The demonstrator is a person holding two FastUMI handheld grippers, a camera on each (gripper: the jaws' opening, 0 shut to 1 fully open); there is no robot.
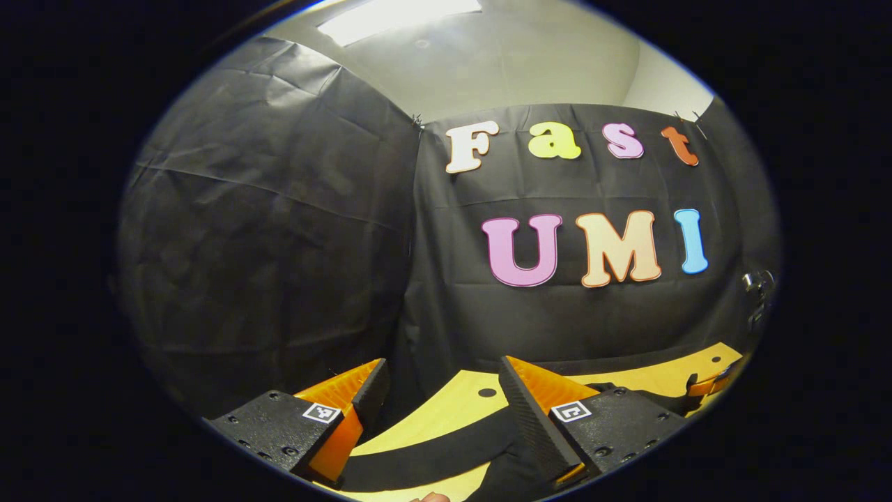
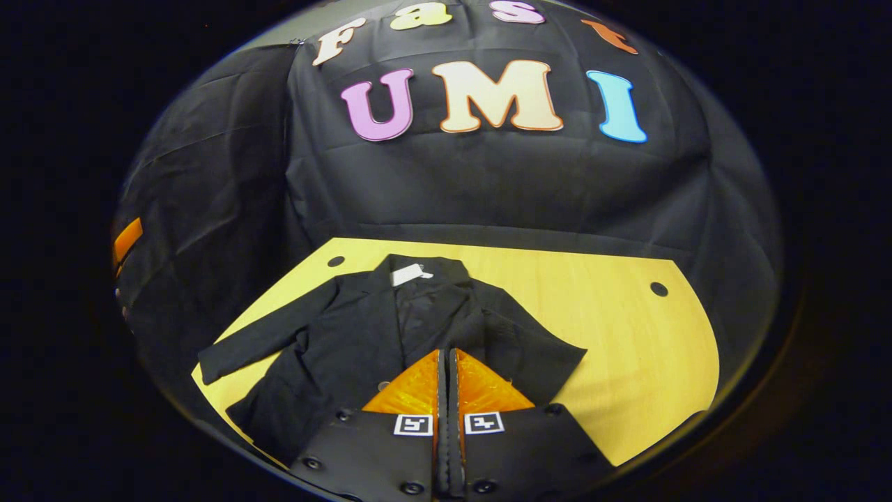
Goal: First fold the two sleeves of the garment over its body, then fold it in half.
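Left gripper view sits low, near the table (image 1: 446, 418) edge, tilted up at the booth's wall and ceiling. Right gripper view rides higher, angled down across the table (image 2: 627, 335) from its near side. Both share the tabletop and the back wall.

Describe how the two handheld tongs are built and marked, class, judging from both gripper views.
Each of the tongs, left and right, has two wedge-shaped ribbed fingers on flat black bolted blocks. Every block carries a small square black-and-white tag.
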